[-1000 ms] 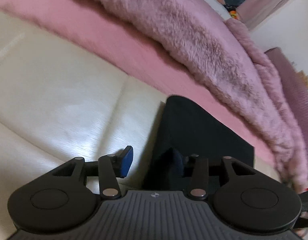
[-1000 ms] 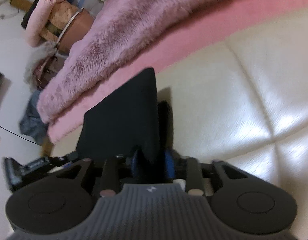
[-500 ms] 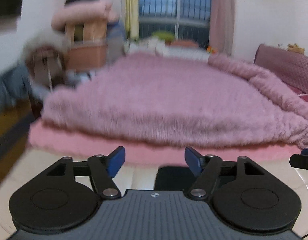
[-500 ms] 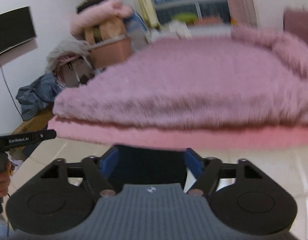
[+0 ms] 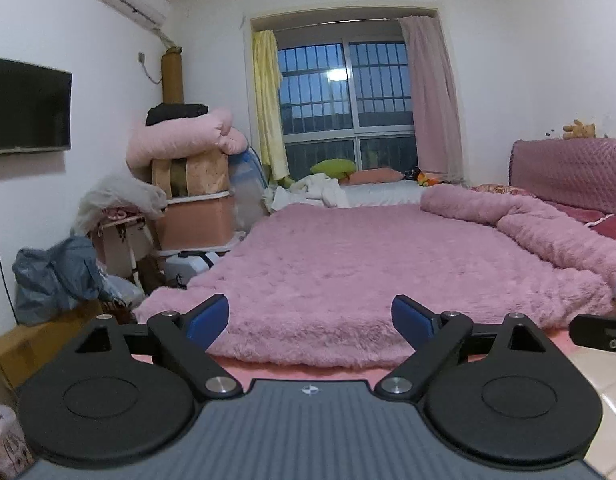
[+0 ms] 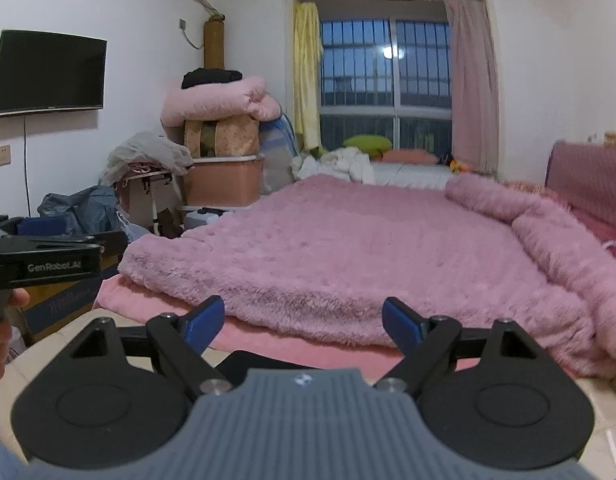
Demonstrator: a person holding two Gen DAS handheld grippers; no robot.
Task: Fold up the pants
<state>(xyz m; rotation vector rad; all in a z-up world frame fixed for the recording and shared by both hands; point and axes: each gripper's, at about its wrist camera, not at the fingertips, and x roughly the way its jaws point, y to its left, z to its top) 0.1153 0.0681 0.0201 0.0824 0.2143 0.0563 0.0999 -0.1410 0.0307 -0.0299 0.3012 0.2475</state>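
Note:
The black pants [image 6: 268, 360] lie folded on the cream floor in front of the bed; only a thin dark strip shows in the right wrist view, just beyond the gripper body. They are hidden in the left wrist view. My left gripper [image 5: 310, 316] is open and empty, raised and facing the bed. My right gripper [image 6: 304, 322] is open and empty, raised above the pants. The left gripper's side [image 6: 44, 262] shows at the left of the right wrist view.
A bed with a fuzzy pink blanket [image 5: 388, 264] fills the middle ahead. Stacked boxes and bedding [image 5: 192, 184] stand at the left by the window. A TV [image 5: 26, 106] hangs on the left wall. A cardboard box [image 5: 24, 344] sits low left.
Both grippers have let go of the pants, opened wide and lifted from pointing down at the floor to looking level across the bed.

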